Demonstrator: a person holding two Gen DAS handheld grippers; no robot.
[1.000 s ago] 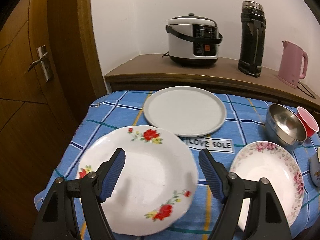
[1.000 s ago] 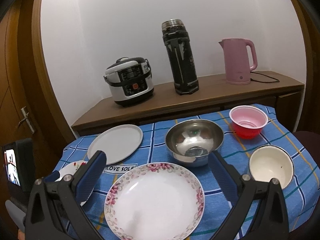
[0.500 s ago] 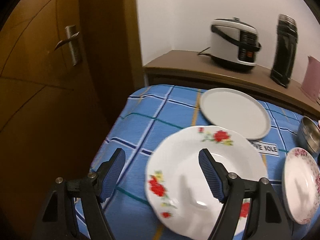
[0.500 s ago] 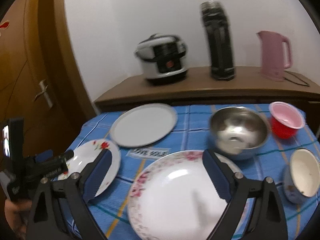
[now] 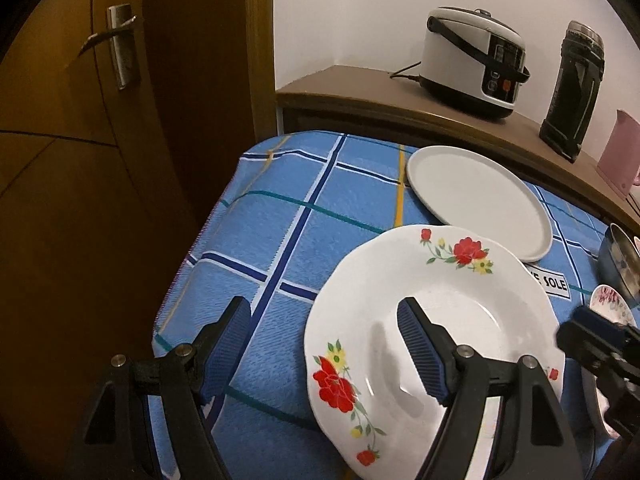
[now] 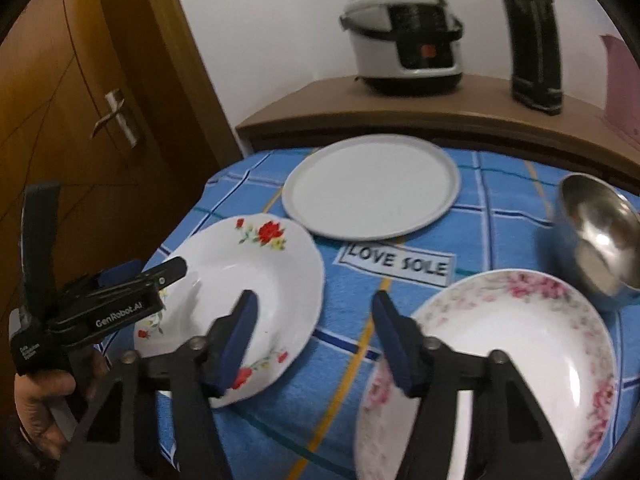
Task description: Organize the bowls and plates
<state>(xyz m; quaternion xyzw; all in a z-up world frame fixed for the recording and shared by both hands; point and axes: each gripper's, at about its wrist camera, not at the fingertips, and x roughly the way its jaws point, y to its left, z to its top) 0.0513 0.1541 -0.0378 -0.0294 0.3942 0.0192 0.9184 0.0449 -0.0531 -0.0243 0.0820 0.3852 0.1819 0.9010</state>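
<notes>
The left gripper (image 5: pixel 324 346) now sits further toward the table's left edge: its left finger is over the blue checked cloth (image 5: pixel 280 216), its right finger over the well of the red-flower plate (image 5: pixel 436 320), with the plate's left rim between them (earlier both fingers framed the plate). The right gripper (image 6: pixel 314 340) is lower and shifted left; its jaws are closing, nothing between them, and they now span the cloth between the red-flower plate and the pink-flower plate (image 6: pixel 500 344).

Three plates (image 6: pixel 372 186), steel bowl (image 6: pixel 600 236), flat.
</notes>
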